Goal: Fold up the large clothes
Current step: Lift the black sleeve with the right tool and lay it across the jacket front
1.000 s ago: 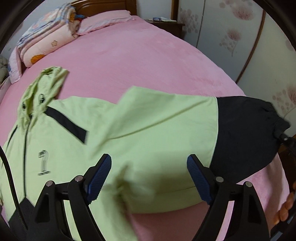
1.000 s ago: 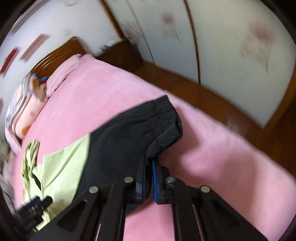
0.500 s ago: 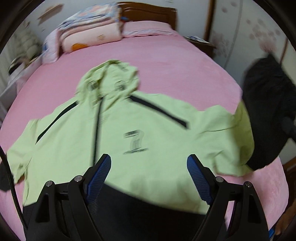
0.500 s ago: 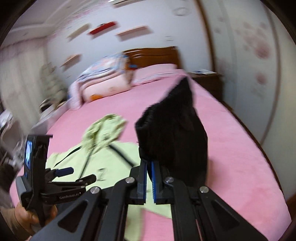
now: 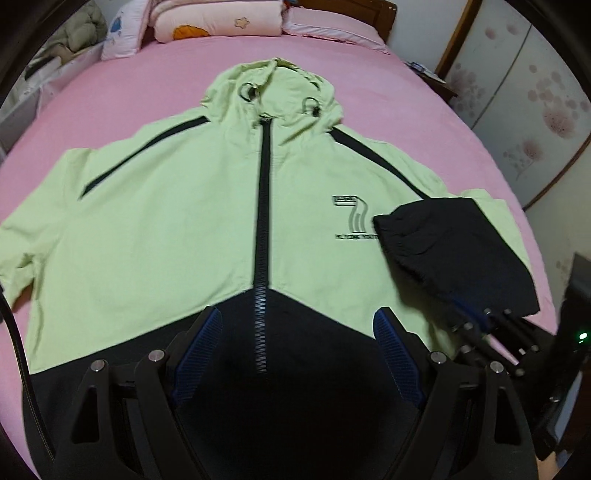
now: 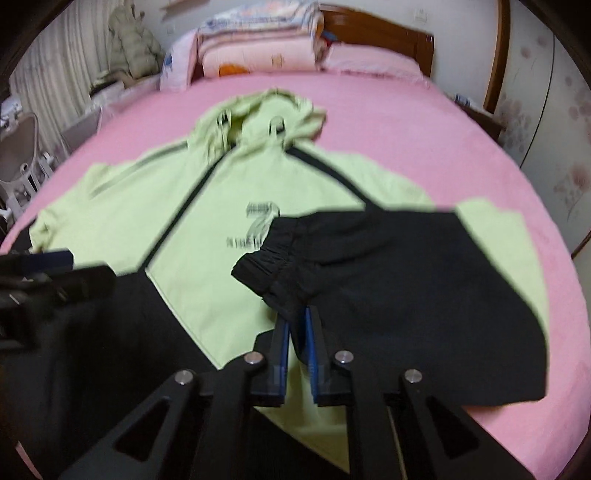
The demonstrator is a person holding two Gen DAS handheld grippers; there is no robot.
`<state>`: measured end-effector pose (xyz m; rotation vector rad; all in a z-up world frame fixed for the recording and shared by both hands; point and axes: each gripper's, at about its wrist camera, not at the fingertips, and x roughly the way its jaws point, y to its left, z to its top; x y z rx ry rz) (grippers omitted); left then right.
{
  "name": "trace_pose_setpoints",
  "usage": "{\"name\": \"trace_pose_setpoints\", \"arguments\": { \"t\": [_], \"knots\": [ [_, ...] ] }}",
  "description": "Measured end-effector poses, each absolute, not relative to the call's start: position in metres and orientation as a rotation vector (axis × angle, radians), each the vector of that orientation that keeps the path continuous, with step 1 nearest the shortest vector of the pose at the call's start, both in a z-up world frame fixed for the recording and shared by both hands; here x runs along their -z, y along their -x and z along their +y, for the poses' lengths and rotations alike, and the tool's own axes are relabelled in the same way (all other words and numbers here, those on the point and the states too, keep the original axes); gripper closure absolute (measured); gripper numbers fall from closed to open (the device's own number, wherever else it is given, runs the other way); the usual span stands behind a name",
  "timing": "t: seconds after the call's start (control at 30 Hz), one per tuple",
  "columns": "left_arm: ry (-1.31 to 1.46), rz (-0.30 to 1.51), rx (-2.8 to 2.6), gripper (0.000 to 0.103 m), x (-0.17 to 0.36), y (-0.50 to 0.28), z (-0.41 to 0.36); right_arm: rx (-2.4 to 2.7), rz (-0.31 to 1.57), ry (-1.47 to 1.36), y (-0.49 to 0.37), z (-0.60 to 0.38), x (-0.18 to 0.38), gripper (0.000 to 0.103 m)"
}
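Observation:
A light green hooded jacket (image 5: 166, 221) with a black lower part and a black zip lies face up on the pink bed (image 5: 424, 122). Its black sleeve (image 6: 388, 295) is folded in across the chest, cuff (image 6: 266, 266) beside the printed logo. My right gripper (image 6: 297, 317) has the sleeve's edge between its fingertips, and its jaws are opening, with a narrow gap showing. It also shows in the left wrist view as the right gripper (image 5: 480, 319). My left gripper (image 5: 297, 315) hovers open over the black hem by the zip, holding nothing; it appears blurred as the left gripper (image 6: 70, 271).
Folded quilts (image 5: 218, 22) and a pillow sit at the wooden headboard (image 6: 376, 33). A nightstand (image 5: 432, 74) and flowered wardrobe doors (image 5: 535, 110) stand to the right. A white chair (image 6: 18, 147) and clutter are at the left. Bare pink bedding surrounds the jacket.
The right gripper carried the black sleeve from the bed's right side over onto the jacket's chest. The left gripper, still open, swung from the sleeve to the middle of the hem.

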<state>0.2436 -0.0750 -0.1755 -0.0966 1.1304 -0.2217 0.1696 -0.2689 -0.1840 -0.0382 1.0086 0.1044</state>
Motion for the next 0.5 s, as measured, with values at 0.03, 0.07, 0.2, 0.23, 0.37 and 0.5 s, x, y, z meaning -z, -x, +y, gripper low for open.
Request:
{"name": "trace_pose_setpoints", "arguments": {
  "t": [0.03, 0.07, 0.2, 0.23, 0.37, 0.5],
  "knots": [
    [0.105, 1.133, 0.246, 0.019, 0.176, -0.244, -0.078, -0.098, 1.018, 0.037, -0.164, -0.268, 0.186, 0.091],
    [0.113, 1.135, 0.264, 0.019, 0.177, -0.245, -0.082, -0.092, 1.017, 0.031, -0.160, -0.267, 0.186, 0.090],
    [0.152, 1.152, 0.355, 0.019, 0.182, -0.247, -0.104, -0.089, 0.942, 0.025, -0.139, -0.271, 0.172, 0.072],
    [0.166, 1.162, 0.378, 0.019, 0.184, -0.248, -0.109, -0.080, 0.915, 0.038, -0.132, -0.273, 0.166, 0.067],
    [0.237, 1.225, 0.456, 0.019, 0.198, -0.254, -0.130, -0.061, 0.855, 0.039, -0.113, -0.284, 0.149, 0.061],
    [0.345, 1.279, 0.506, 0.026, 0.214, -0.262, -0.143, -0.031, 0.843, -0.028, -0.090, -0.302, 0.144, 0.061]
  ]
}}
